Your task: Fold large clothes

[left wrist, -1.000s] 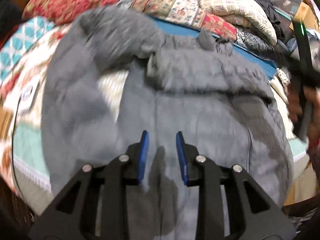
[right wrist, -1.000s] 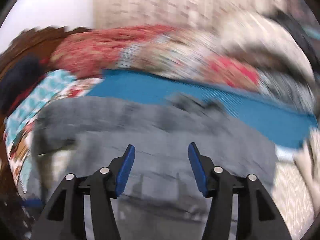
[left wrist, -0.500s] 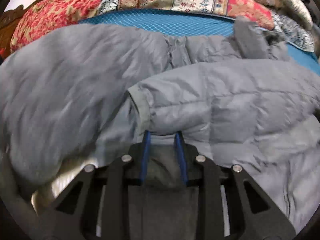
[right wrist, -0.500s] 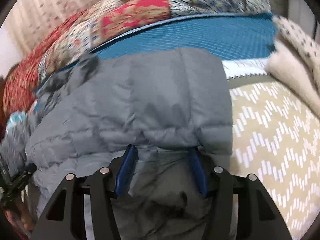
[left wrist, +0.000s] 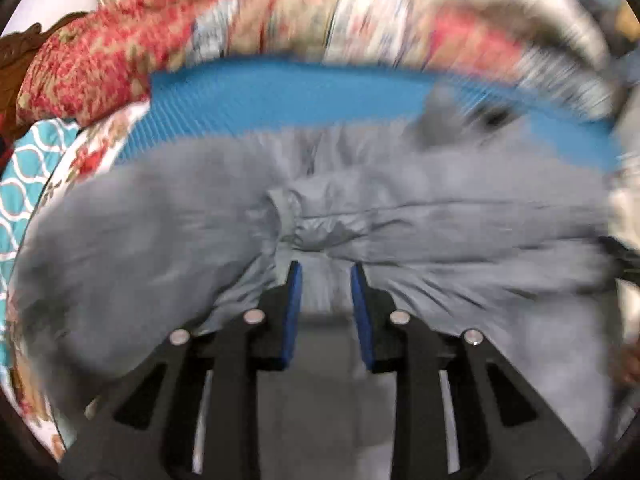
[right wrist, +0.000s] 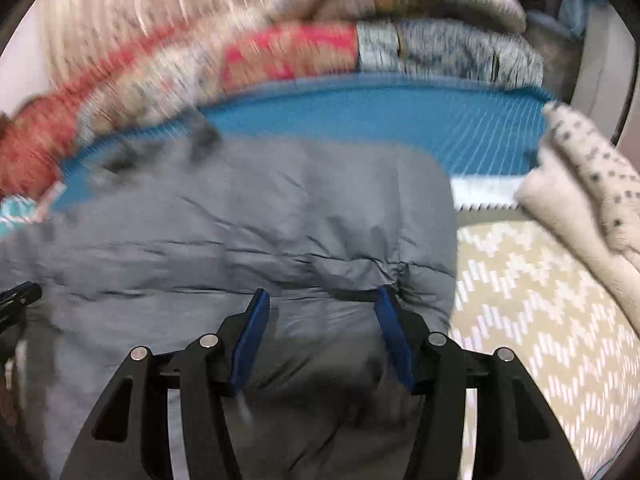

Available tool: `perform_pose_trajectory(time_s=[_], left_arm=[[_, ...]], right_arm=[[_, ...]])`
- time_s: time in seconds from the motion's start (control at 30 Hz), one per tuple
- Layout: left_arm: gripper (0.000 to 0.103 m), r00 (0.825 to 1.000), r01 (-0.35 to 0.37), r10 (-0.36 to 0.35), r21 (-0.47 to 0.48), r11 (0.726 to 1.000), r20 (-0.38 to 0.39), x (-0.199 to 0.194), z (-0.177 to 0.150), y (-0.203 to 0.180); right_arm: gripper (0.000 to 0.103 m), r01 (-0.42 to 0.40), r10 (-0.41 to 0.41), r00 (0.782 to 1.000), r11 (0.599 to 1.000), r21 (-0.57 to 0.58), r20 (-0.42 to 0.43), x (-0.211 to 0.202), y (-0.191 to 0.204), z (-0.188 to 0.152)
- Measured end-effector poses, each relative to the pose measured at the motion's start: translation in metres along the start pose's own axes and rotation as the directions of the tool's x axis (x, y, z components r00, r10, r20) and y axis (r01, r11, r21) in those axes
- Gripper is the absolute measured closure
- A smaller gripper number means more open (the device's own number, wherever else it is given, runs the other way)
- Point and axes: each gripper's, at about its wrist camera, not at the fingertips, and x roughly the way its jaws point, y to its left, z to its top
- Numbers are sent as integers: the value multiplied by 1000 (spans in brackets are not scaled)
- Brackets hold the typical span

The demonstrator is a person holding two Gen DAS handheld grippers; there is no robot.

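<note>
Left gripper [left wrist: 325, 270] narrow gap, right gripper [right wrist: 322, 298] wide; both empty, low over grey puffer jacket [right wrist: 248, 232]. Sleeve cuff [left wrist: 286, 216] bunched at 12 o'clock, blue mat [left wrist: 280, 92] beyond. Mid-fold; next probably pinch cuff, square sleeve across body.

Jacket [left wrist: 400, 208] bulked across bed, filled ground ahead of both grippers. Blue mat [left wrist: 280, 92] strip beyond jacket lay bare, passable. Quilt pile [left wrist: 100, 60] walled far edge behind mat. Right of jacket, beige chevron cover [right wrist: 540, 320] lay flat, open room. Cream spotted blanket [right wrist: 580, 184] heaped at far right, blocked that corner. Left gripper tip [right wrist: 16, 300] intruded at left edge of right view.
</note>
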Motion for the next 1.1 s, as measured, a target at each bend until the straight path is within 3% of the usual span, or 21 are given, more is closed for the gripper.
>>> perform_pose_trajectory(time_s=[0.1, 0.2, 0.23, 0.33, 0.4, 0.43, 0.47, 0.5, 0.63, 0.67, 0.7, 0.73, 0.77, 0.8, 0.87, 0.9, 0.93, 0.97, 1.03, 1.1], left_arm=[[73, 989, 29, -26, -18, 999, 147, -86, -32, 37], [70, 979, -38, 60, -112, 993, 197, -146, -75, 92], [70, 977, -70, 99, -156, 985, 189, -160, -90, 111], [70, 975, -123, 168, -279, 952, 143, -185, -130, 157], [70, 977, -136, 182, -326, 935, 114, -197, -153, 179], [70, 976, -148, 193, -342, 928, 100, -202, -166, 185], [70, 976, -160, 202, -360, 919, 84, -205, -179, 192], [70, 977, -161, 200, -377, 912, 68, -207, -191, 197], [70, 984, -144, 175, -414, 899, 37, -211, -216, 207], [70, 985, -140, 170, -416, 899, 36, -211, -217, 206], [70, 986, -134, 164, -416, 899, 37, -212, -218, 204], [70, 987, -127, 158, -416, 900, 41, -212, -218, 204], [70, 987, -121, 154, -415, 902, 47, -210, -214, 199], [70, 987, -113, 149, -411, 905, 57, -210, -211, 197], [70, 987, -102, 144, -402, 910, 75, -211, -206, 194], [70, 987, -94, 137, -396, 913, 84, -210, -200, 191], [70, 988, -84, 128, -388, 918, 89, -207, -194, 188], [70, 988, -77, 121, -379, 922, 92, -204, -188, 186], [70, 990, -68, 106, -337, 939, 94, -191, -166, 173], [70, 991, -48, 81, -292, 955, 103, -178, -140, 153]], right_arm=[[35, -189, 188, 982, 981, -34, -27, -31, 37, -29], [35, -410, 392, 908, 904, -122, -148, -52, 101, -73], [35, -496, 461, 861, 854, -155, -216, -57, 132, -93], [35, -638, 557, 754, 746, -189, -348, -65, 195, -131], [35, -730, 621, 649, 671, -131, -440, -66, 237, -156], [35, -756, 636, 607, 647, -99, -476, -66, 254, -166], [35, -767, 641, 584, 636, -83, -498, -65, 265, -172], [35, -776, 641, 565, 627, -70, -519, -64, 279, -179], [36, -769, 614, 534, 638, -32, -581, -48, 317, -194], [40, -762, 604, 521, 648, -8, -603, -42, 324, -196], [65, -760, 601, 513, 650, 2, -612, -39, 327, -194], [78, -757, 599, 506, 654, 13, -621, -39, 326, -190], [79, -755, 600, 514, 656, 10, -613, -39, 327, -182], [80, -756, 607, 536, 654, -13, -587, -48, 320, -171], [80, -744, 613, 596, 665, -69, -520, -64, 295, -141], [80, -724, 607, 632, 684, -88, -481, -68, 276, -124], [80, -684, 585, 687, 722, -109, -431, -71, 248, -98], [80, -646, 558, 728, 752, -128, -399, -71, 230, -82], [80, -515, 449, 837, 840, -174, -312, -67, 178, -41], [80, -425, 373, 888, 890, -169, -268, -59, 138, -11]])
